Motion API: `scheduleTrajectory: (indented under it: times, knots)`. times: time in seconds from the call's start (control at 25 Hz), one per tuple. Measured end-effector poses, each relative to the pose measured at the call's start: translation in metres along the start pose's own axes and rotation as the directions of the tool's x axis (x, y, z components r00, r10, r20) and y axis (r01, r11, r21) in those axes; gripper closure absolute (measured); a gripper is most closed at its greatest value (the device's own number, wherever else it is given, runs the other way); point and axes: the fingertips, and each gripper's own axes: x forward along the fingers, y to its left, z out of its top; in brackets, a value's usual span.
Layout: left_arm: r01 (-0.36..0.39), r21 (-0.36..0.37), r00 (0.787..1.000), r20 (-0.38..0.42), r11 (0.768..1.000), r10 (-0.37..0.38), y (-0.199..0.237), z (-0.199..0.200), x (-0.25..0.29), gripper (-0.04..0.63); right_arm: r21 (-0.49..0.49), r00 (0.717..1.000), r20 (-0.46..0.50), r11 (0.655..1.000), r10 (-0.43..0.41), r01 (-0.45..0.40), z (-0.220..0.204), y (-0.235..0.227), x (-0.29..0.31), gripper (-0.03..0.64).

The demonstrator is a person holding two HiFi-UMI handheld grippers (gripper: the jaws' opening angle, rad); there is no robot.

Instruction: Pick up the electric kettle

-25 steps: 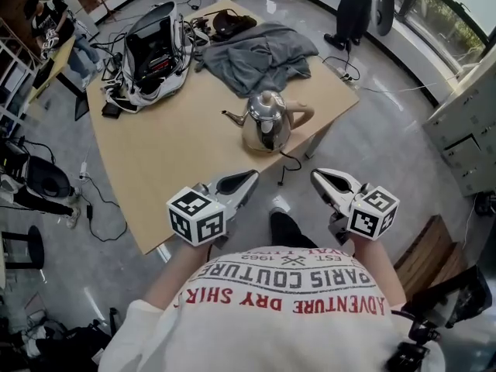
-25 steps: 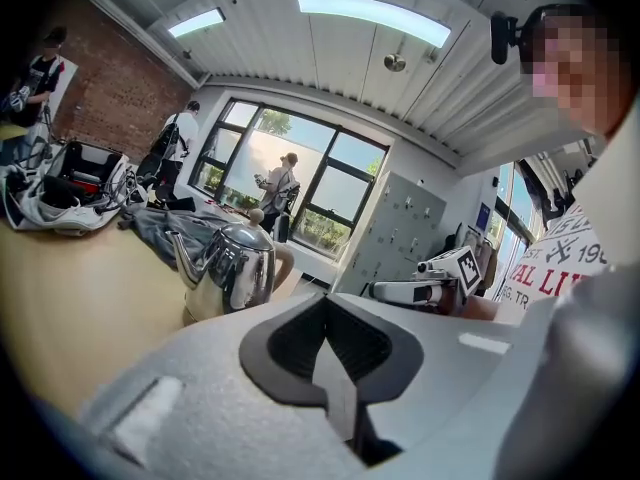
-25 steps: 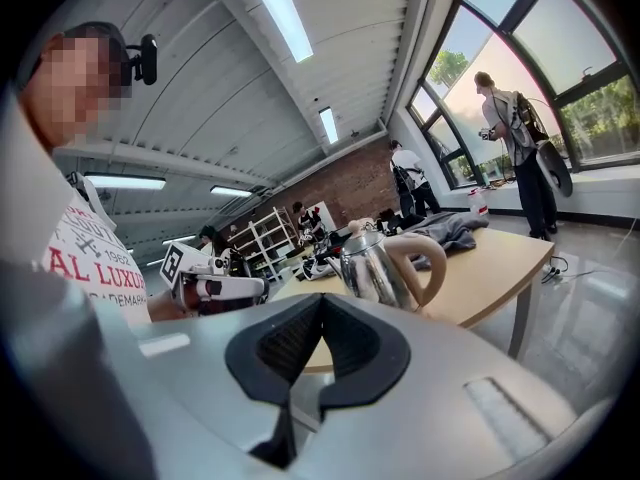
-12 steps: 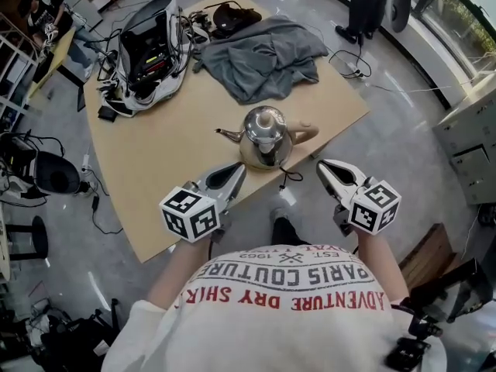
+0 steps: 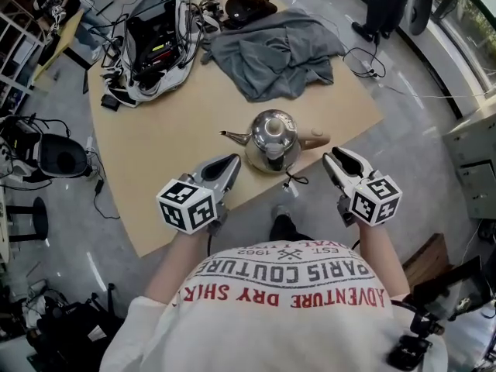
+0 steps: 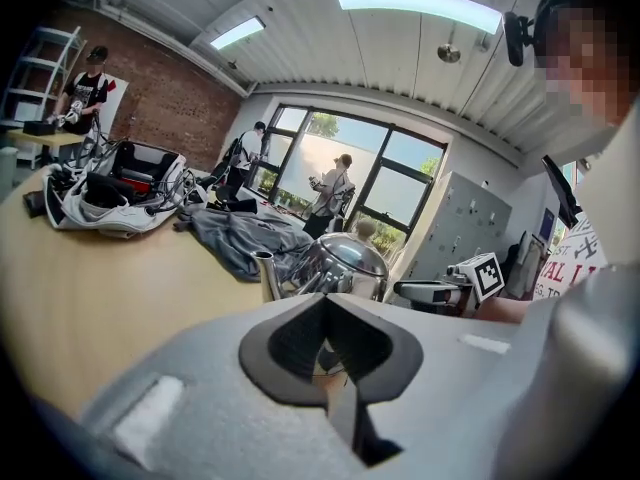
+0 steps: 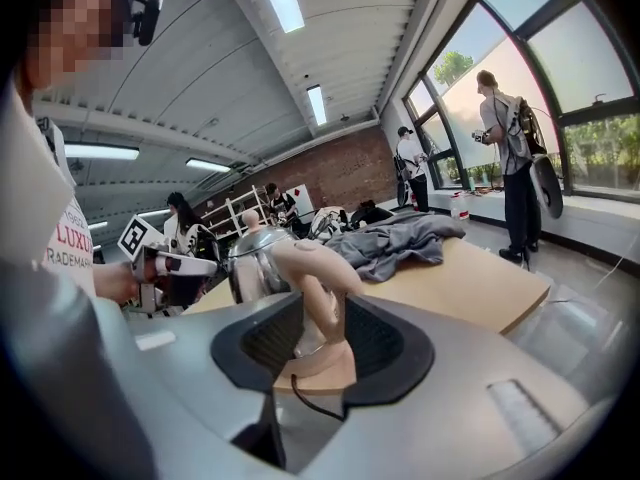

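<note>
Head view: the electric kettle (image 5: 273, 139) stands near the table's (image 5: 155, 153) front edge; left gripper view: the left gripper (image 6: 323, 318) is pinched shut, empty; right gripper view: the right gripper (image 7: 300, 368) has its jaws opening, tan handle (image 7: 318, 268) just ahead, nothing gripped yet, and it should slide on squarely before closing.
</note>
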Motion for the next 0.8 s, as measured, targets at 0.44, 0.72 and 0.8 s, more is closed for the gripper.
scheduleTrajectory:
  times: [0.44,0.72,0.8]
  knots:
    - [-0.093,0.008,0.996,-0.012,0.996,0.093,0.038,0.002,0.010,0.507,-0.032,0.997,-0.058,0.998,-0.050,0.048,-0.011,-0.025,0.034,0.436]
    - [-0.147,0.051,0.989,0.017,0.988,0.146,0.055,0.010,0.022,0.451,-0.025,0.997,-0.072,0.999,-0.034,0.032,-0.015,-0.023,0.050,0.436]
    - [-0.137,0.047,0.990,0.014,0.989,0.137,0.055,0.010,0.029,0.451,-0.019,0.997,-0.072,0.999,-0.033,0.031,-0.015,-0.024,0.053,0.436]
